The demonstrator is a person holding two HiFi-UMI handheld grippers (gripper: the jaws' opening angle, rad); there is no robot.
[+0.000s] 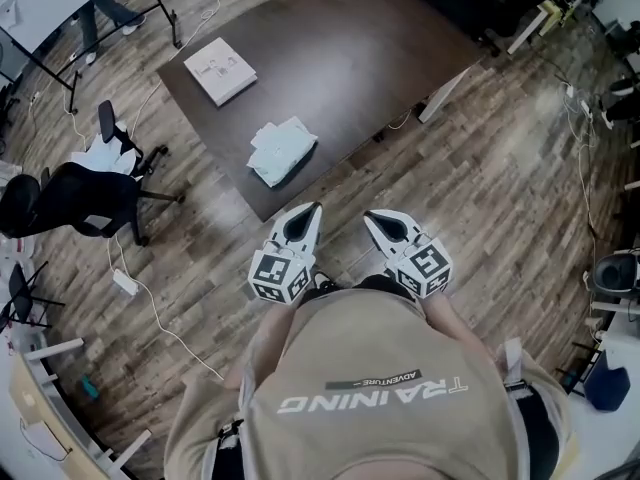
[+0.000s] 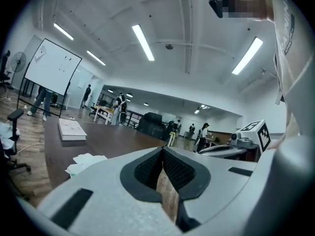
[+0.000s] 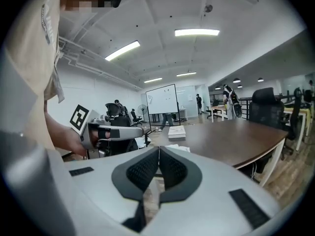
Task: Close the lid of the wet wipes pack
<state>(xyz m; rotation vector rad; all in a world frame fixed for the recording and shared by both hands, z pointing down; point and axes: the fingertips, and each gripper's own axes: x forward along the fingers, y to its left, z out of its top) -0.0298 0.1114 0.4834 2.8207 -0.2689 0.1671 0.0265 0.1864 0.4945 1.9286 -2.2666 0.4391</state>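
The wet wipes pack (image 1: 281,150) is a pale, whitish-green soft pack lying near the front edge of the dark brown table (image 1: 360,58); its lid cannot be made out. It also shows low at the left in the left gripper view as the wipes pack (image 2: 84,162), and small past the jaw tips in the right gripper view as the pack (image 3: 178,148). My left gripper (image 1: 306,210) and right gripper (image 1: 371,216) are held close to my chest, short of the table, both shut with nothing between the jaws.
A white flat box (image 1: 220,69) lies at the table's far left. A black office chair (image 1: 85,200) stands on the wood floor at the left, with cables (image 1: 150,298) trailing nearby. A whiteboard (image 2: 51,67) and people stand in the background.
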